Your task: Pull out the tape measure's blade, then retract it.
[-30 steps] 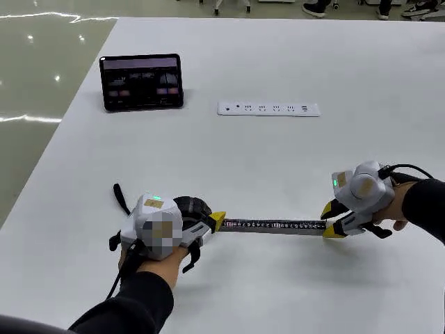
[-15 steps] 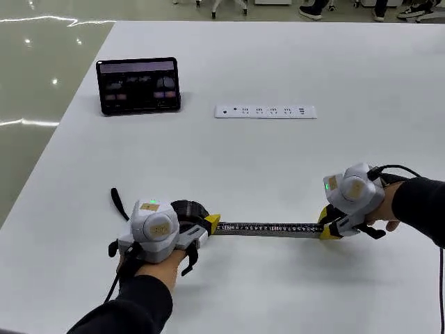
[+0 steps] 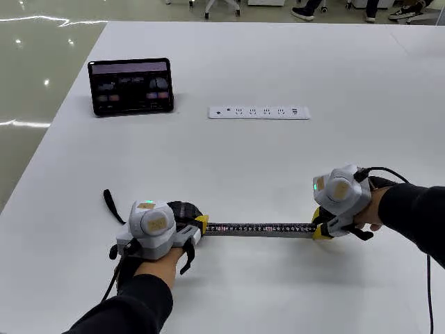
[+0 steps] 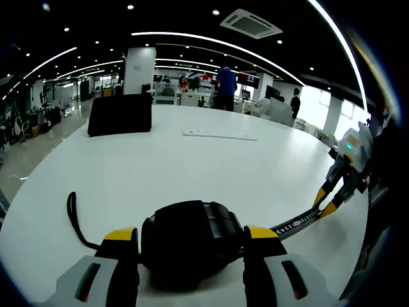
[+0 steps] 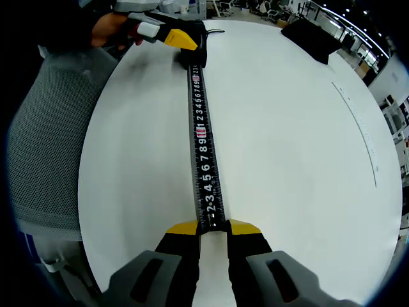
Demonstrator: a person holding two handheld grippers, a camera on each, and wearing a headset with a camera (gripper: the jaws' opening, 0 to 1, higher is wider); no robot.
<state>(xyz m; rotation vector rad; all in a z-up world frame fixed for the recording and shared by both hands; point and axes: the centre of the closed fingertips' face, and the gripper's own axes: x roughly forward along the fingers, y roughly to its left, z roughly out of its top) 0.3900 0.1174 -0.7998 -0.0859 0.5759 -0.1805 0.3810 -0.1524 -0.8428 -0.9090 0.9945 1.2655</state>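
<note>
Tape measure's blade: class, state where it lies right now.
In the head view the blade stretches over the near part of the white table, from the black case held by the left gripper to the right gripper, which pinches its tip.

We count one black, round-cased tape measure (image 3: 182, 211) near the front edge of the white tabletop (image 3: 278, 56); it has one graduated steel blade (image 3: 261, 227) and one black wrist strap (image 3: 111, 205). We count two white-and-grey grippers with yellow-tipped jaws: one left gripper (image 3: 198, 228) and one right gripper (image 3: 317, 226); near the left edge we count one black, slab-shaped tablet (image 3: 131, 85); well in from every edge, about midway between left and right, we count one long, flat white power strip (image 3: 259, 112); we count one tabletop under them all.
</note>
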